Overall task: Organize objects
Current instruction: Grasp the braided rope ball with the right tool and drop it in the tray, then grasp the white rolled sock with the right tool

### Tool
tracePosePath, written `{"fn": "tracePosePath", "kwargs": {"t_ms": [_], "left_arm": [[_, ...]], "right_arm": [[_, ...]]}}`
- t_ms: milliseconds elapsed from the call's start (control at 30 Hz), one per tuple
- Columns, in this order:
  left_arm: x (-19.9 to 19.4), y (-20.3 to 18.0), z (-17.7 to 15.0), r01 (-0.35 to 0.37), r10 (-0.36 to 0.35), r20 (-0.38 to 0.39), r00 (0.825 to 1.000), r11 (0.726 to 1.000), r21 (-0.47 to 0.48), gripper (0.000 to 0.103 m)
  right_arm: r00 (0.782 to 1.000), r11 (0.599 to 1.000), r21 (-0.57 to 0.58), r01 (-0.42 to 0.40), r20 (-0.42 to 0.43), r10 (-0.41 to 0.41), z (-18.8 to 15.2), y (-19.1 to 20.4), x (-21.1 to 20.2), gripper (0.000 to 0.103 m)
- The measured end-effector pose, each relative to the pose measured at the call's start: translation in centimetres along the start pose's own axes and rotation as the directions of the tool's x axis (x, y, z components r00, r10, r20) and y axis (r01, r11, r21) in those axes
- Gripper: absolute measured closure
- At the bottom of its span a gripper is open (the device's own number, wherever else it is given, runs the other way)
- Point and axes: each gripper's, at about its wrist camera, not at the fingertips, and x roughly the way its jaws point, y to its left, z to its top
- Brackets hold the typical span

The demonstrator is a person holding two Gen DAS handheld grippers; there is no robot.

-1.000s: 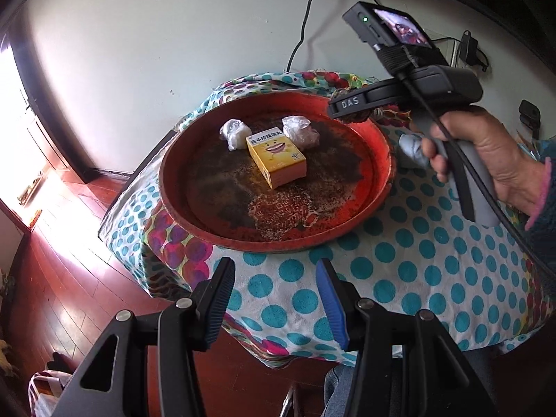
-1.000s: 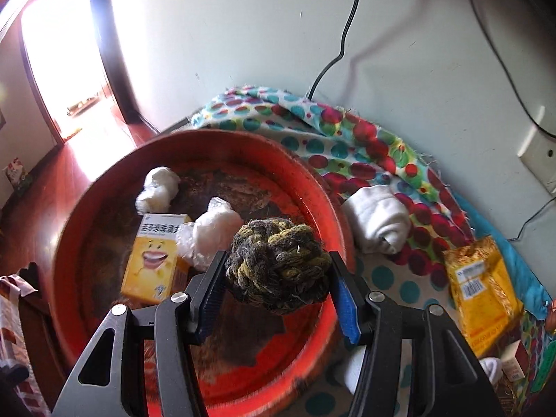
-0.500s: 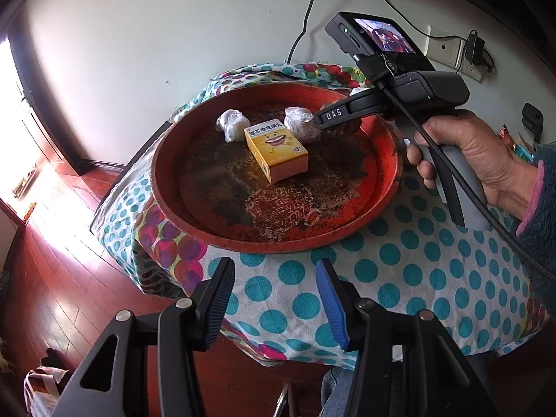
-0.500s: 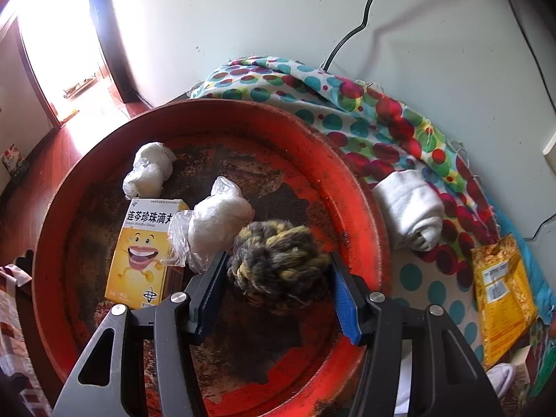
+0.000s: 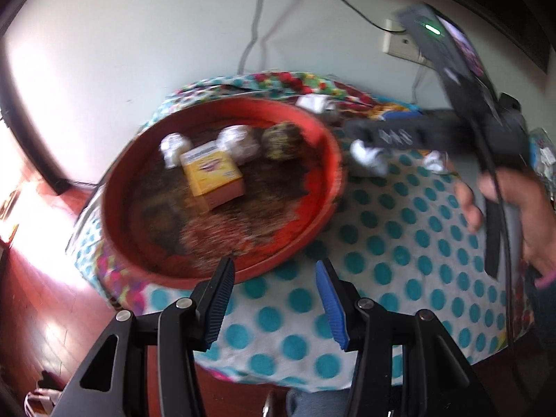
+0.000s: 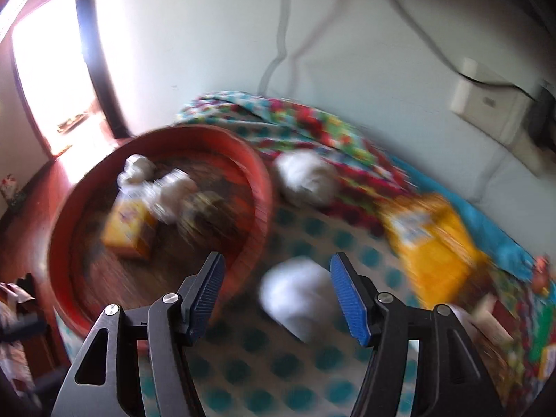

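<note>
Left wrist view: the left gripper (image 5: 274, 299) hangs open and empty near the red tray (image 5: 323, 146), where the rope ball (image 5: 282, 139) lies beside a yellow box (image 5: 212, 170).

Right wrist view: the right gripper (image 6: 278, 295) gapes empty over a white bundle (image 6: 299, 295), the blurred ball lying well apart.

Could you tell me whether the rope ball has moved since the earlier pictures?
Yes. The rope ball has left the right gripper and now lies in the red tray, beside the wrapped white bundle.

Motion blur smears red tray (image 6: 264, 187) contents; yellow box (image 5: 212, 173) print unreadable.
</note>
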Motion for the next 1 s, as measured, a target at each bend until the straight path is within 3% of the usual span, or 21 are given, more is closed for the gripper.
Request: {"fn": "tracePosePath", "kwargs": {"t_ms": [200, 433, 867, 1000], "left_arm": [[1.7, -4.1, 1.8, 0.048, -0.047, -0.009, 0.999, 0.997, 0.059, 0.053], [2.8, -8.0, 3.5, 0.061, -0.061, -0.004, 0.998, 0.992, 0.112, 0.053], [5.1, -9.5, 5.5, 0.108, -0.104, -0.050, 0.993, 0.991, 0.080, 0.053], [6.0, -10.0, 6.1, 0.123, -0.119, -0.054, 0.991, 0.990, 0.072, 0.053]], "right_arm": [[0.994, 0.992, 0.075, 0.103, -0.025, -0.102, -4.1, -5.9, -2.3, 0.041], [0.989, 0.978, 0.153, 0.145, -0.054, -0.138, -6.3, -10.6, -1.9, 0.041], [0.992, 0.973, 0.200, 0.118, -0.070, -0.106, -6.0, -11.7, 1.5, 0.041], [0.990, 0.976, 0.169, 0.138, -0.060, -0.130, -6.2, -11.3, 1.7, 0.048]]}}
